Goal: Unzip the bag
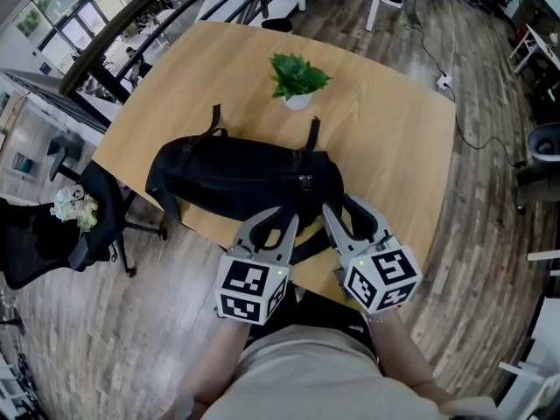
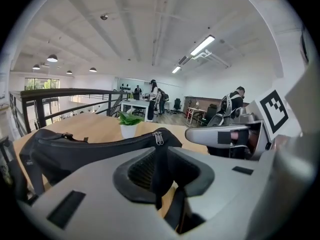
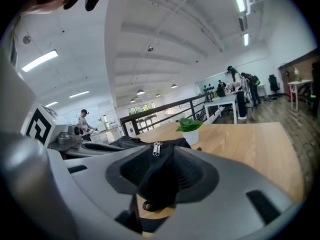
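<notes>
A black bag (image 1: 245, 178) lies lengthwise on the wooden table (image 1: 394, 129), and its zipper runs along the top. Two metal zipper pulls (image 2: 158, 137) hang together at the bag's right end, seen too in the right gripper view (image 3: 156, 148). My left gripper (image 1: 273, 226) is at the bag's near side, open. A thin fold of black fabric (image 2: 160, 171) stands between its pads without filling the gap. My right gripper (image 1: 350, 217) sits beside it at the bag's right end, jaws spread, with the bag's end (image 3: 160, 179) bulging between them just below the pulls.
A small potted plant (image 1: 297, 79) stands behind the bag. Two black straps (image 1: 311, 134) trail from the bag toward it. The table's near edge is right under both grippers. A black office chair (image 1: 61, 226) stands off the table's left side.
</notes>
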Motion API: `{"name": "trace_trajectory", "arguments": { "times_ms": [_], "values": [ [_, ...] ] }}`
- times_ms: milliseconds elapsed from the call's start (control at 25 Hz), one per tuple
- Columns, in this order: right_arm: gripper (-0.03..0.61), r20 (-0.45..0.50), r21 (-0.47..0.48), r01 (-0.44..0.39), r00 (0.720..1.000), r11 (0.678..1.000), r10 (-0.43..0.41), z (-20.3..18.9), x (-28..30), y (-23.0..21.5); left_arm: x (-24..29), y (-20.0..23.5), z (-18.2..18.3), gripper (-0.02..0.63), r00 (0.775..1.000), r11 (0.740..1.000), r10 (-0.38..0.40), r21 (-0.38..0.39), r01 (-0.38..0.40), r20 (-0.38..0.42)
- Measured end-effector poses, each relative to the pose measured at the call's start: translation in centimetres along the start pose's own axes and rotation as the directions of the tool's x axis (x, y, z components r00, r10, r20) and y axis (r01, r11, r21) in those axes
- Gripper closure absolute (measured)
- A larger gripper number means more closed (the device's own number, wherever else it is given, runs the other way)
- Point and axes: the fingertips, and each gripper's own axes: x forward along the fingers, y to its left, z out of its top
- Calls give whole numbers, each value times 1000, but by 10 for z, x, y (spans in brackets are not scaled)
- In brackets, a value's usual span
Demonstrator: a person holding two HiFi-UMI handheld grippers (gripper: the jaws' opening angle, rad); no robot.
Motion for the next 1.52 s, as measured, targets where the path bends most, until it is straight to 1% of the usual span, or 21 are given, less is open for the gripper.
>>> {"name": "trace_trajectory", "arguments": {
  "times_ms": [160,400,640,840,920,1000,1120,1320,1440,1520],
  "values": [
    [408,-11,17,24,1000,1000,-24,-3,8,-6,13,2,3,528,999,999,-34,34,34,-4],
    [372,-10,59,74,997,995,-74,1,18,-12,27,6,12,533,994,991,-110,75,111,-13],
    [327,-33,133,87,996,987,-84,-3,32,-15,39,12,25,537,988,976,-156,153,156,-15],
    [321,-54,155,108,993,982,-101,-10,38,-21,48,9,26,537,981,957,-195,212,196,-24],
    [327,-66,160,109,993,981,-100,-12,39,-22,48,7,24,537,978,951,-207,229,209,-32],
    [367,-77,168,108,992,980,-96,-16,39,-21,49,5,20,537,975,945,-216,243,220,-45],
    [399,-76,182,104,993,978,-91,-19,42,-20,51,2,16,535,970,932,-233,269,241,-62],
    [466,-79,178,109,992,978,-96,-21,41,-19,50,-7,14,534,967,907,-248,336,252,-56],
    [480,-75,198,107,993,974,-94,-20,41,-19,50,-10,11,525,968,893,-243,374,249,-64],
    [482,-74,203,103,993,974,-90,-20,41,-19,51,-10,8,520,968,888,-241,386,251,-76]
  ]
}}
